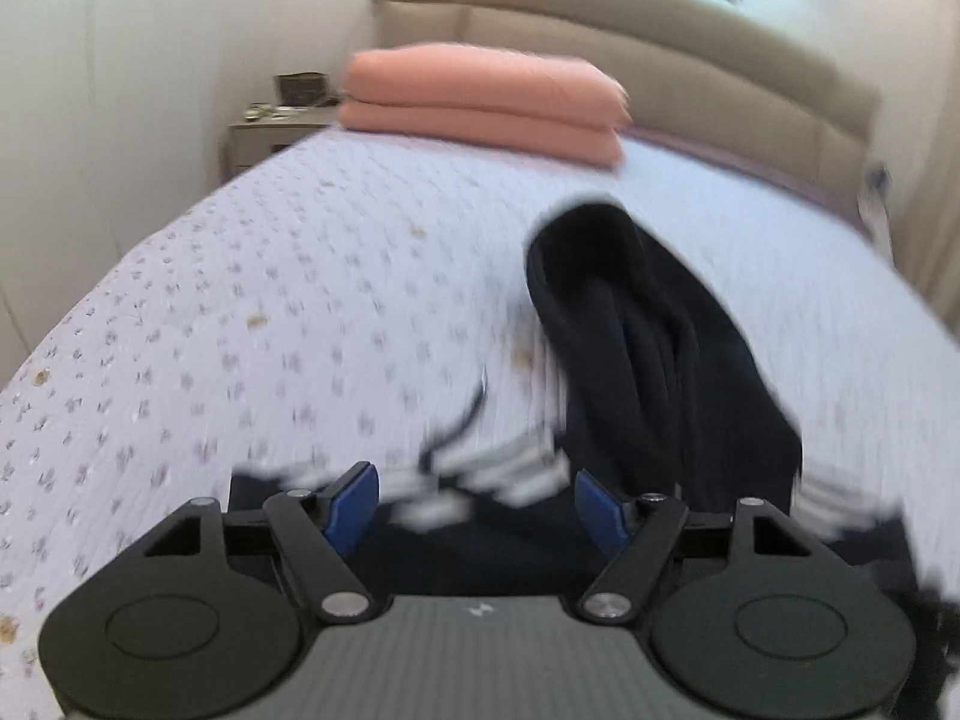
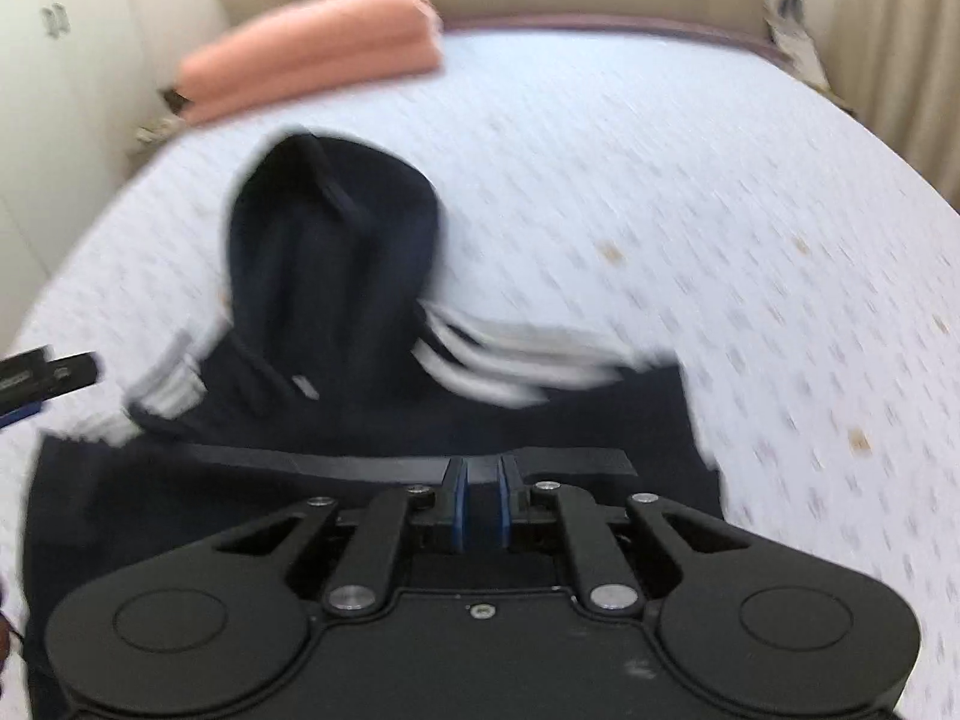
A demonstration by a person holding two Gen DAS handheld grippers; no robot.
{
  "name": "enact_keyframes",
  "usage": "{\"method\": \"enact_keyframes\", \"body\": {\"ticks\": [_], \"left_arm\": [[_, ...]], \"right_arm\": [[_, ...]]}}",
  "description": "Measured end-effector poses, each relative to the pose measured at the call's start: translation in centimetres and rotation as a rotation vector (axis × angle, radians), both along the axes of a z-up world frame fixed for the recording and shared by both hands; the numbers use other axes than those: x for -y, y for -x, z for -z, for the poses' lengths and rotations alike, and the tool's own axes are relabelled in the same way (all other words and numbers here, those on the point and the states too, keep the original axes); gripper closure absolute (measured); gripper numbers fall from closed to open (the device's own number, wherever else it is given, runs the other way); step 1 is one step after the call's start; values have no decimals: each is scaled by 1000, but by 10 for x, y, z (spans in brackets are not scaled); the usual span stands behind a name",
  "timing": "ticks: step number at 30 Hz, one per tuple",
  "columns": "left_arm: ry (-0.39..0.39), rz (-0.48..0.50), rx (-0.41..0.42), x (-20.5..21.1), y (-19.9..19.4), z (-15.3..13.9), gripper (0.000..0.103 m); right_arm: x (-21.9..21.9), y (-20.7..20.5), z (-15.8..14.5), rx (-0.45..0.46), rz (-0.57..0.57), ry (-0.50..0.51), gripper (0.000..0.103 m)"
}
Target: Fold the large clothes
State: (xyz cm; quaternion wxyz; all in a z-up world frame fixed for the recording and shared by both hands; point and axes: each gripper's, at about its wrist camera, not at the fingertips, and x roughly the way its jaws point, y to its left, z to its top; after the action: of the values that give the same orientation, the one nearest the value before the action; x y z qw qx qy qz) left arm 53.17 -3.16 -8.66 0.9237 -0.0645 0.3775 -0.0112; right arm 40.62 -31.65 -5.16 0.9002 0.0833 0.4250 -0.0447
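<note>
Blue-padded left gripper point(image 1: 477, 501) jaws wide apart over dark hoodie point(image 1: 648, 360); right gripper point(image 2: 480, 489) jaws nearly together, empty.

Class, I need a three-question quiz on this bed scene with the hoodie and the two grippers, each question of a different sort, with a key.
1. True or false: the left gripper has its jaws wide apart.
2. What lies folded near the headboard? A) pink blanket B) green towel C) grey pillow
3. Fill in: the dark hoodie has white ____ on its sleeves.

Key: 1 true. 2 A, the pink blanket. 3 stripes.
</note>
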Motion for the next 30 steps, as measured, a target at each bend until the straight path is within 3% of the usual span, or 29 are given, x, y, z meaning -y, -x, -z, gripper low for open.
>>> {"method": "enact_keyframes", "body": {"ticks": [2, 4, 7, 13, 17, 23, 25, 26, 27, 29, 30], "left_arm": [[61, -42, 1, -7, -24, -6, 29], [65, -85, -6, -11, -45, -6, 29], [78, -79, -37, -14, -84, 0, 29], [199, -88, -115, -13, -144, 20, 29], [261, -83, -156, -6, -181, 39, 29], [366, -18, -260, 6, -229, 76, 27], [384, -12, -295, 11, -240, 89, 26], [387, -11, -307, 14, -244, 92, 26], [375, -4, -293, 18, -246, 92, 27], [326, 29, -281, 30, -250, 90, 61], [285, 50, -298, 37, -254, 90, 96]], "right_arm": [[-3, -22, -8, 45, -16, -40, 93], [-7, -45, -11, 67, -39, -62, 93], [-13, -90, -3, 93, -84, -54, 93], [-20, -170, 21, 84, -151, -102, 92], [-21, -209, 34, 76, -159, -155, 68], [-30, -256, 51, 62, -149, -168, 55], [-36, -267, 59, 41, -158, -157, 55], [-39, -271, 63, 28, -167, -151, 62], [-44, -276, 69, 2, -172, -116, 90], [-45, -276, 71, -1, -173, -76, 94], [-42, -273, 67, 16, -167, -70, 94]]}}
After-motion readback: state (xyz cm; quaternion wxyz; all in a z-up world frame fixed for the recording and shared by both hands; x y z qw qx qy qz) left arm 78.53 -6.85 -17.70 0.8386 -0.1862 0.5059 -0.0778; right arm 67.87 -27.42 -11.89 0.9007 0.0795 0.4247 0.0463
